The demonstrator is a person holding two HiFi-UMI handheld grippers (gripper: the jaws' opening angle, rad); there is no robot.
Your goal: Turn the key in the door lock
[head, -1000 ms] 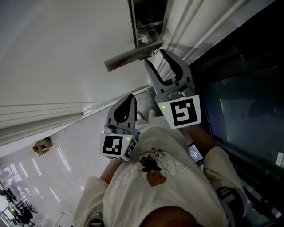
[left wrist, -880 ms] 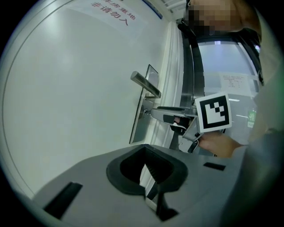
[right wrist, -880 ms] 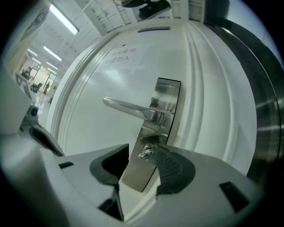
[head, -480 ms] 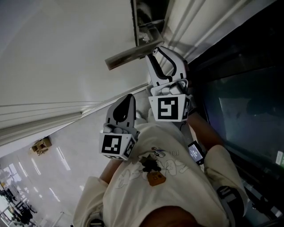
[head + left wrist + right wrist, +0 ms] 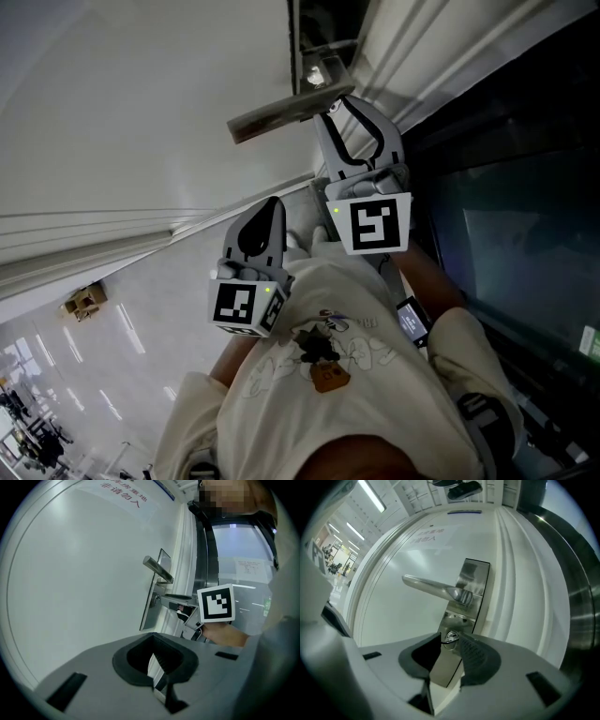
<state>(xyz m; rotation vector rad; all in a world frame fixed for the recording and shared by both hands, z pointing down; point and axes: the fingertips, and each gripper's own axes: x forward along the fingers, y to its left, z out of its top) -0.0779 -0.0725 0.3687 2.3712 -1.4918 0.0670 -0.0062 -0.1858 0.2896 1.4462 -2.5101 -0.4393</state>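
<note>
Left gripper is hanging back by the person's body, well below and short of the door handle, jaws pressed together on nothing, doing no work. Right gripper is reaching in just under the door handle, jaws part-spread and appearing to pinch the key by its head, ribbed pad on one side and dark pad on the other. The hold looks to be at the fingertips only. Key is sitting in the cylinder on the lock plate, directly below the door handle, with a thin ring hanging off it. White door is filling the back, with a printed notice above the door handle, too blurred to read. Judging the step as the turn itself, but how far round is not readable. Risks:
- The tip-only hold slipping off the key head as torque is building, likely if the wrist is rolling off-axis from the cylinder
- The ring snagging a pad
- A jaw knocking the door handle just above while rotating
- Pulling back while twisting, dragging the key out
</note>
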